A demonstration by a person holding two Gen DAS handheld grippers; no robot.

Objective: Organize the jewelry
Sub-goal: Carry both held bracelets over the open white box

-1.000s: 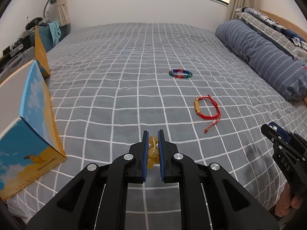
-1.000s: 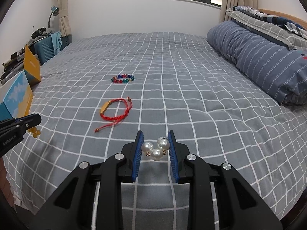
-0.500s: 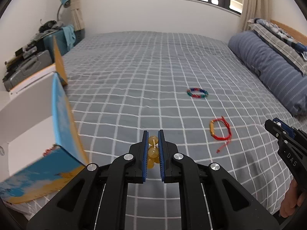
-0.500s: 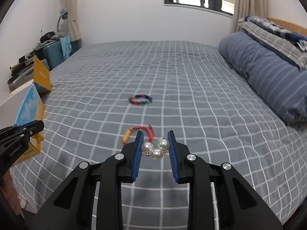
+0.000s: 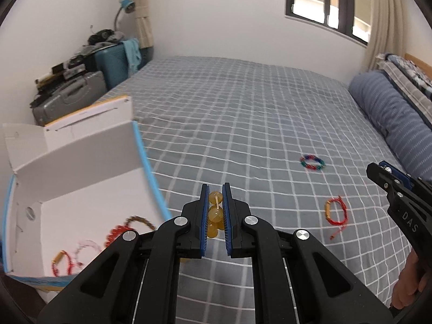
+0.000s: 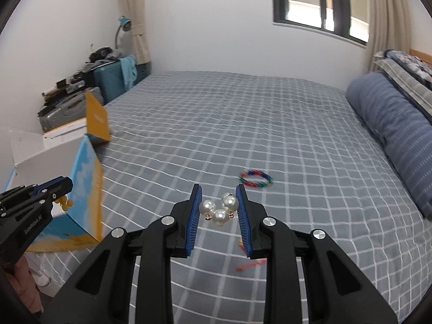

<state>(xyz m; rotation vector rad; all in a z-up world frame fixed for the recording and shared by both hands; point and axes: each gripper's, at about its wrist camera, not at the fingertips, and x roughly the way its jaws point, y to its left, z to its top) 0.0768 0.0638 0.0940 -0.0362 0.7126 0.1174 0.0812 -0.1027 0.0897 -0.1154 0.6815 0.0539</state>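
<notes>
Over on the left, the open box (image 5: pixel 81 178) already has a few bracelets in it, while the rainbow bracelet (image 5: pixel 312 162) and red cord bracelet (image 5: pixel 335 212) lie on the bed (image 5: pixel 243 113). Left gripper (image 5: pixel 215 213) hangs beside the box, clamped on amber beads (image 5: pixel 215 214); right gripper (image 6: pixel 219 210) hovers over the bedspread, pinching pearls (image 6: pixel 219 209).

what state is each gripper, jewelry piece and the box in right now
left gripper: shut on amber beads
right gripper: shut on pearl piece
box: open, bracelets inside
multicolor bracelet: lying loose on bed
red cord bracelet: lying loose on bed
</notes>
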